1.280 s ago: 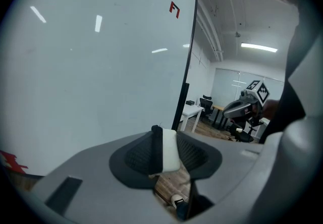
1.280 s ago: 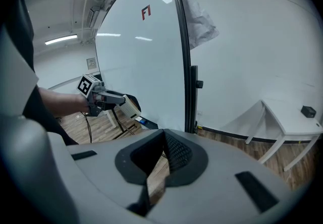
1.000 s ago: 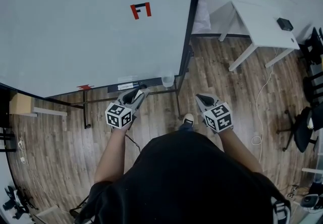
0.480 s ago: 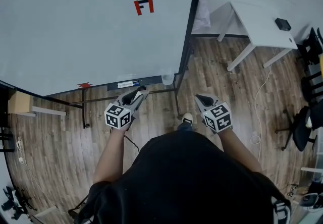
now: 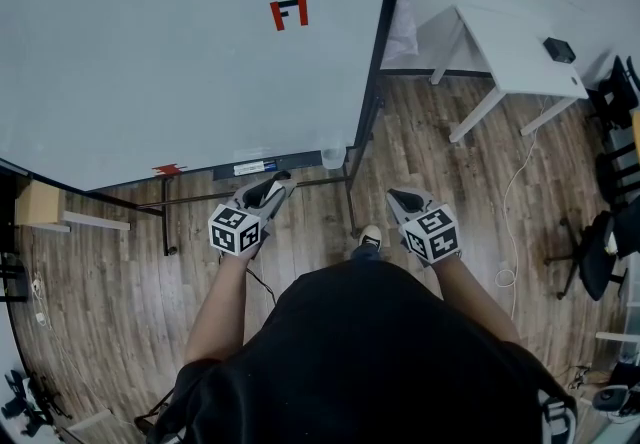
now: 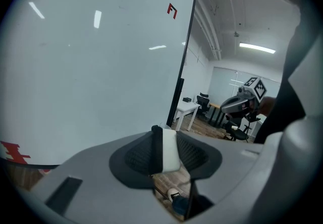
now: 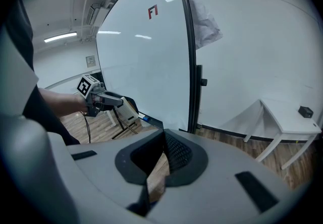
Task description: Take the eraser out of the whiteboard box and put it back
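The left gripper [image 5: 272, 186] carries the eraser [image 6: 169, 150]. Its 2 jaws are closed on the eraser's broad faces: 1 pad bears on the dark felt layer and the other on the white body. In the left gripper view the eraser stands on edge between the pads, and its long side appears to run along the line of the jaws.

The whiteboard box [image 5: 332, 158], a small translucent container, sits at the right end of the marker tray [image 5: 262, 169] at the foot of the whiteboard [image 5: 180, 42]. From the left gripper it lies ahead and to the right, near but apart. The return move therefore appears to run forward and rightward.

The right gripper [image 5: 399, 198] hangs over the floor, right of the box. Its jaws are together, with nothing between them.
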Available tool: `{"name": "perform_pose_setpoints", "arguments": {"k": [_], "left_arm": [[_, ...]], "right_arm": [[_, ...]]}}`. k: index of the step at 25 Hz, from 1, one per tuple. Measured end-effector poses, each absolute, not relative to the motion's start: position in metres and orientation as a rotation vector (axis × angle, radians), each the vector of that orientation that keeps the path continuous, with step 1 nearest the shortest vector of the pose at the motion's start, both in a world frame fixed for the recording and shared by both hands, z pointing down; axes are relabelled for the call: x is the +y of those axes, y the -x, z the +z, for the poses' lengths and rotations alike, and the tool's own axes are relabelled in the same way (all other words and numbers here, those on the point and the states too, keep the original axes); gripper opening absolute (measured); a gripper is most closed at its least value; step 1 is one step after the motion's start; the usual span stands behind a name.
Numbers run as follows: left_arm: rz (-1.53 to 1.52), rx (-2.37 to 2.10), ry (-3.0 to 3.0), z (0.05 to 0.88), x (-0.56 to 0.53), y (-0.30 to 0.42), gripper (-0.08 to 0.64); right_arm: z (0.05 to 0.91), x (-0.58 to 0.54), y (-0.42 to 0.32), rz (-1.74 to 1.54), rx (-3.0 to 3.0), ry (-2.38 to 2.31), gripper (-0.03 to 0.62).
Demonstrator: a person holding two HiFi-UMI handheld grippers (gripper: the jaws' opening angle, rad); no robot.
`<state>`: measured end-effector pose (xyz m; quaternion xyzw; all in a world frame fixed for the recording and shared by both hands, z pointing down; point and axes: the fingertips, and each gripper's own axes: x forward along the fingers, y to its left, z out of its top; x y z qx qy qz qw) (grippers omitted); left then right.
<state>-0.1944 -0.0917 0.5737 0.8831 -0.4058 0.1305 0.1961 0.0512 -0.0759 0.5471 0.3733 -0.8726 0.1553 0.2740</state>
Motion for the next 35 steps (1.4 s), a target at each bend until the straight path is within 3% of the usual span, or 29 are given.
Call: {"name": "perform_pose_setpoints", "arguments": {"k": [35], "left_arm": [[0.298, -1.053, -2.533, 0.543, -0.16, 0.137, 0.147]], "right_arm": [[0.556, -0.109, -0.083, 0.482, -2.341, -1.035, -0.005]]}}
